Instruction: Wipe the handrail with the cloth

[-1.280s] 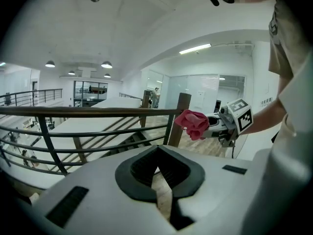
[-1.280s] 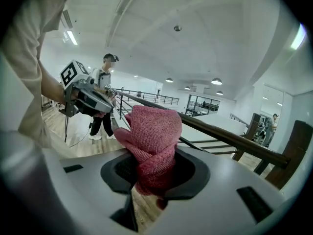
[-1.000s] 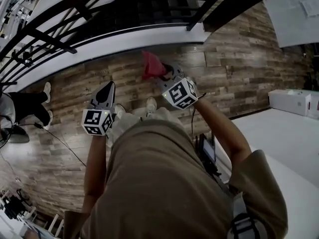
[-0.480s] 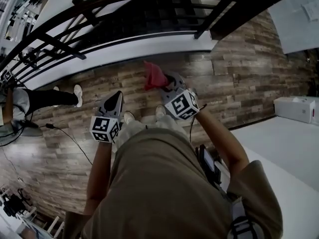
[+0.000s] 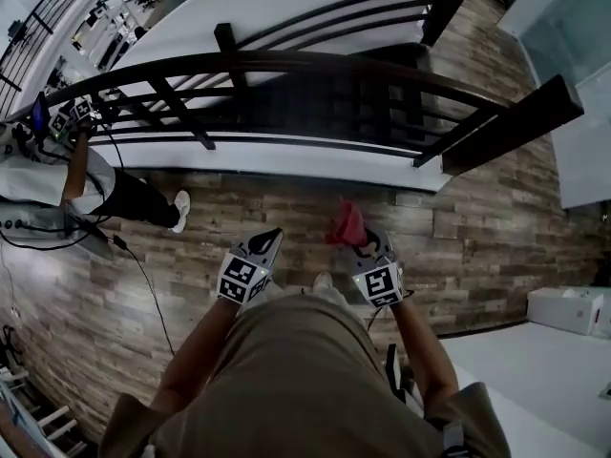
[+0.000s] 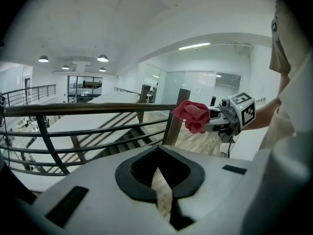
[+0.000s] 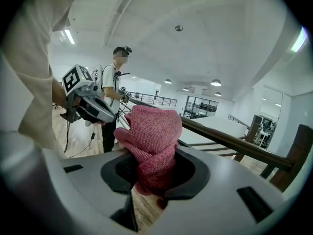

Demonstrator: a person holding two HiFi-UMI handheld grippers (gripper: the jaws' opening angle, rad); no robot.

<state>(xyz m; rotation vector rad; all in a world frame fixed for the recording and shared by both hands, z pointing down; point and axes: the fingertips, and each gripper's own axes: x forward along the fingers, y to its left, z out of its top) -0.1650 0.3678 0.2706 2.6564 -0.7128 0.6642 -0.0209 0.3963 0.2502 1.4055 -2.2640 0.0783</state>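
— On the landing by the stairs [image 5: 315, 98], where is the cloth [image 5: 346, 223]?
— Bunched up in the right gripper [image 5: 355, 246]. It is red, and it stands up out of the jaws in a wad, with a little hanging below them, over the wooden floor [image 5: 477, 227].
— Are the jaws really gripping it?
— Yes. They stand partly apart and are closed on the cloth, which fills the gap between them.
— And the left gripper [image 5: 270, 239]?
— It is just beside the right one and points the same way, toward the railing. Its jaws are together with nothing in them; only a thin sliver of floor shows along the line where they meet.
— Does the cloth touch the handrail [image 5: 334, 63]?
— No. The dark handrail curves across ahead of both grippers, over dark bars [image 5: 181, 113], with the stairs going down behind it. The cloth is short of it and clearly apart.
— Anything else around?
— Another person [image 5: 124, 197] stands off to the left by the railing, in a light top and dark trousers. A black cable [image 5: 143, 275] trails across the floor near their feet. A white box [image 5: 568, 308] sits at the far right.
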